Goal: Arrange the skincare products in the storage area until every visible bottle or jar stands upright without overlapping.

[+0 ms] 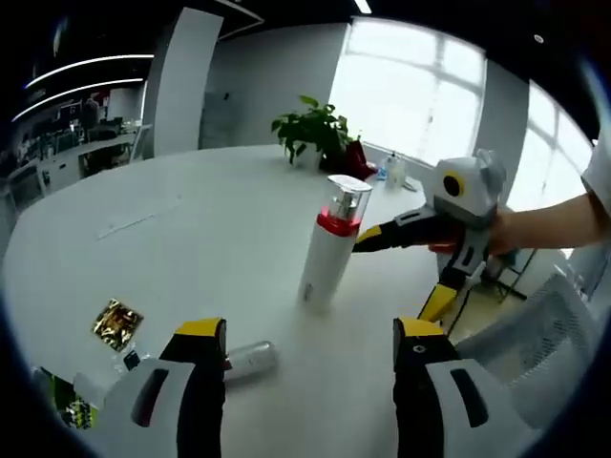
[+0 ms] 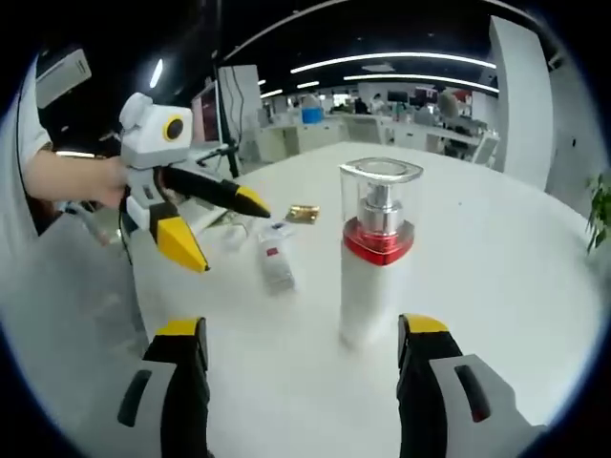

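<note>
A tall white pump bottle with a red collar and clear cap (image 1: 330, 250) stands upright near the middle of a large round white table (image 1: 191, 229). In the left gripper view, the left tongs (image 1: 310, 342) are spread wide and hold nothing, aimed at the table in front of the bottle. The right tongs (image 1: 406, 262) reach in from the right, jaws apart, the upper tip just beside the bottle's red collar; I cannot tell if it touches.

A smaller white and silver tube-shaped bottle (image 1: 246, 361) lies on its side near the left tongs. A gold foil packet (image 1: 116, 322) lies flat further left.

In the right gripper view, the right tongs (image 2: 301, 329) are open, the upright bottle (image 2: 377, 253) just ahead.

Judging by this, the task is partly done: one bottle stands, and the lying one needs righting.
</note>
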A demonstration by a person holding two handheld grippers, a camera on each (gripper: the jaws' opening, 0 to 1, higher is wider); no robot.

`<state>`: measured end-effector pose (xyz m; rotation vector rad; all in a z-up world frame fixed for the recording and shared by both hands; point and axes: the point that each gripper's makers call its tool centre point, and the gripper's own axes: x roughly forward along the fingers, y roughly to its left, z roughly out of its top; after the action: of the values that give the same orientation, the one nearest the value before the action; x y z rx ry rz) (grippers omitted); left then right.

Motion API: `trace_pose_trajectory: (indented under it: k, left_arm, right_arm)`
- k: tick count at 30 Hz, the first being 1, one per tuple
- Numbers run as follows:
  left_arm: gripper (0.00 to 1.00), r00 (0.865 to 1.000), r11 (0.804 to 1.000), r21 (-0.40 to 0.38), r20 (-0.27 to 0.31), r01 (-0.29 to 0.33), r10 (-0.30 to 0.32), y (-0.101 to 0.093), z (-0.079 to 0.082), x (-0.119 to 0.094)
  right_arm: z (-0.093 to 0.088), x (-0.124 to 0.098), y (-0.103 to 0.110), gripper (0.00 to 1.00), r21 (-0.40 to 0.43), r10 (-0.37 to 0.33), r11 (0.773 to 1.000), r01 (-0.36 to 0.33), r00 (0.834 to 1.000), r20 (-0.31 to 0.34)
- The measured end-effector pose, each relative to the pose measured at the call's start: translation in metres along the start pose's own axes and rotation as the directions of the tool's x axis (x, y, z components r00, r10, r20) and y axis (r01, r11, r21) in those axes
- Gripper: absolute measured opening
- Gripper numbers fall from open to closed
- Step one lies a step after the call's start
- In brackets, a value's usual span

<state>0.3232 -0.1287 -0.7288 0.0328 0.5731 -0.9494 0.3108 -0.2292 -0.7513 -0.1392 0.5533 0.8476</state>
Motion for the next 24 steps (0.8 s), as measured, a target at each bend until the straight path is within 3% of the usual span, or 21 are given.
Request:
trace_pose_trajectory:
  k: [6,14,24]
  left_arm:
    - [0.74,0.999,0.998,-0.05,0.004,-0.046,0.047,0.001,-0.018,-0.036]
    - [0.82,0.99,0.979,-0.152,0.0,-0.137,0.139,0.015,-0.049,-0.09]
    - [0.91,0.975,0.956,-0.198,-0.001,-0.216,0.22,0.026,-0.064,-0.137]
  right_arm:
    - [0.01,-0.013,0.021,0.84,0.048,-0.014,0.999,0.012,0.999,0.049]
    - [0.014,-0.024,0.041,0.87,0.09,-0.032,0.996,0.026,0.998,0.062]
    - [0.019,-0.035,0.063,0.89,0.153,-0.049,0.988,0.036,0.995,0.082]
